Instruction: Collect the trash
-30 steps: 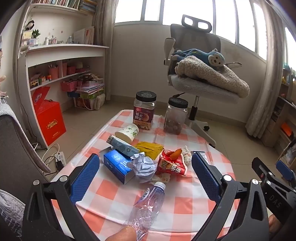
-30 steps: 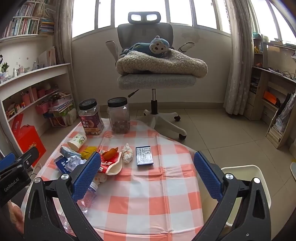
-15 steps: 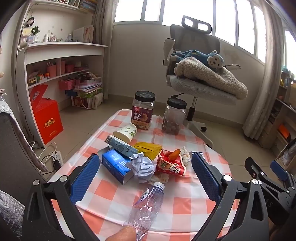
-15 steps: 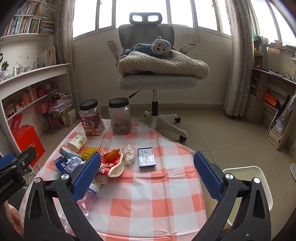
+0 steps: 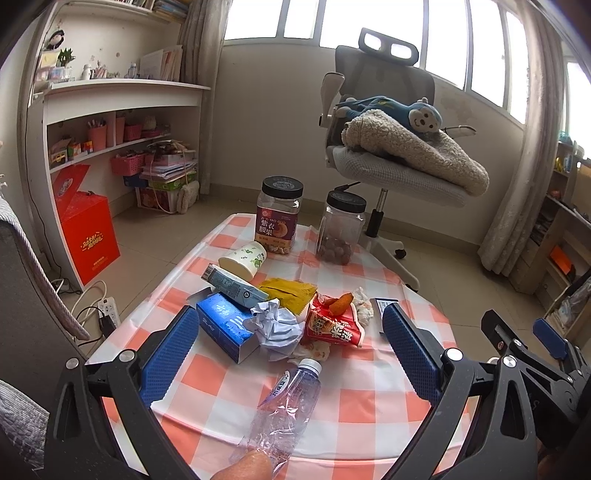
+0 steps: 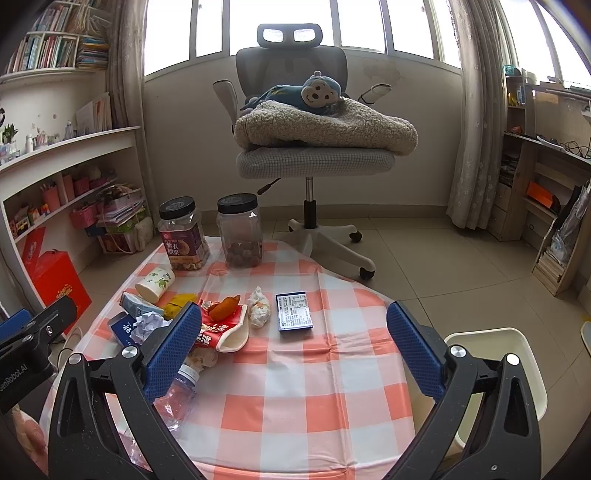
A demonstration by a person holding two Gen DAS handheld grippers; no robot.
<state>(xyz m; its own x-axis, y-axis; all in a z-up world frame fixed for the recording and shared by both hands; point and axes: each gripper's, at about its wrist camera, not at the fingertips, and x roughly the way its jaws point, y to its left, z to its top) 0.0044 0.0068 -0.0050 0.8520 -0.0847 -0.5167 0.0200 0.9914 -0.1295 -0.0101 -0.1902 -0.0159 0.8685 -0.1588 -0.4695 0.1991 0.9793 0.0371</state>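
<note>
Litter on table, uncollected; both grippers empty.

Crushed plastic bottle (image 5: 286, 413) lies at the near edge of the checked table (image 5: 369, 391): judged light, springy and slick, best pinched across the body below the cap. It sits between and just ahead of the left gripper (image 5: 288, 354) pads, jaws wide apart. Right gripper (image 6: 291, 350) likewise spread, above bare cloth; bin (image 6: 524, 354) low right.

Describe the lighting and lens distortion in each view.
Left wrist view: windows blown out white, shelf and curtain bowed by fisheye. Right wrist view: backlit office chair, straight lines curve near edges; checked tablecloth evenly lit, sharp.
</note>
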